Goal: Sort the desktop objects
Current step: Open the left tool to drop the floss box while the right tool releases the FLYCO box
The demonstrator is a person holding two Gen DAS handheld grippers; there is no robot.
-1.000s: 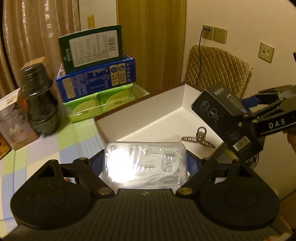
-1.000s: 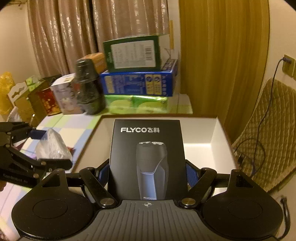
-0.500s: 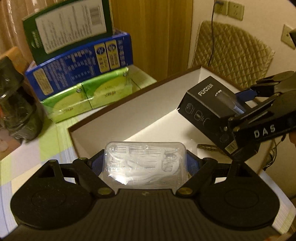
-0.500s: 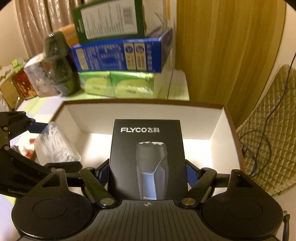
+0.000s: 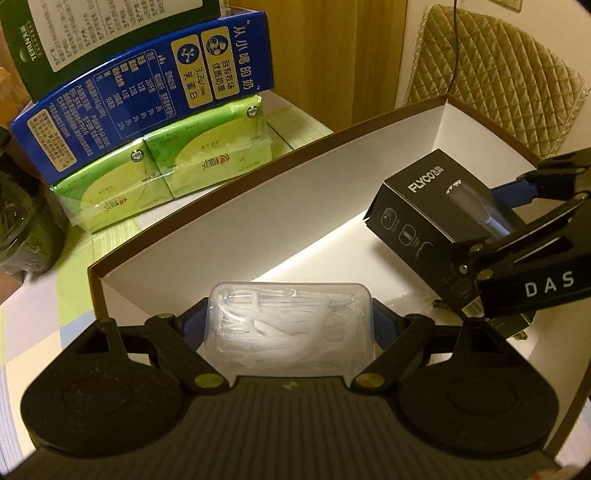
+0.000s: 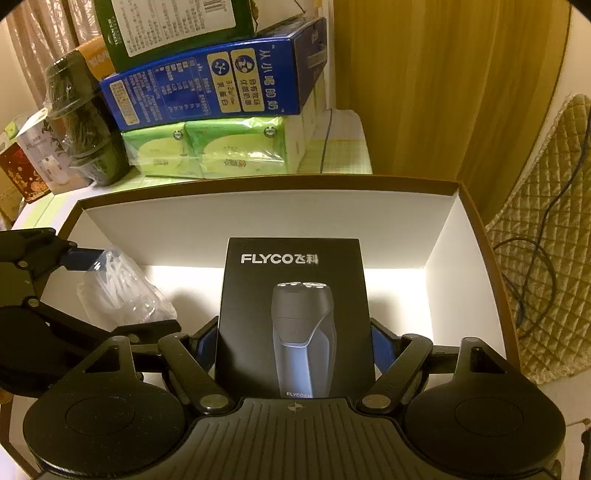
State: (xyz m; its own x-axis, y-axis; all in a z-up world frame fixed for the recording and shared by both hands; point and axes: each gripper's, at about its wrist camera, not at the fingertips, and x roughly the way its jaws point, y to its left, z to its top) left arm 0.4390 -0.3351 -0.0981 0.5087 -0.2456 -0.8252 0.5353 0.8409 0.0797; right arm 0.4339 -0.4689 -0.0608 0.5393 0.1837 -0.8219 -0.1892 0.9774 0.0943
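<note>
My left gripper (image 5: pixel 290 325) is shut on a clear plastic case of white floss picks (image 5: pixel 290 332) and holds it over the near left part of a white-lined storage box (image 5: pixel 258 206). My right gripper (image 6: pixel 295 339) is shut on a black FLYCO shaver box (image 6: pixel 293 314) and holds it inside the same storage box (image 6: pixel 258 218). In the left wrist view the shaver box (image 5: pixel 432 214) and right gripper (image 5: pixel 517 236) sit at the right. In the right wrist view the floss case (image 6: pixel 122 291) and left gripper (image 6: pixel 88 291) sit at the left.
Behind the storage box stand green tissue packs (image 5: pixel 162 173), a blue milk carton (image 5: pixel 147 110) on them and a green box (image 6: pixel 173 26) on top. A dark jar (image 6: pixel 85 129) stands to the left. A quilted chair (image 5: pixel 491 70) is at the right.
Both grippers have moved forward and down into the storage box with their loads. The hair clip seen earlier on the box floor is now mostly hidden behind the right gripper.
</note>
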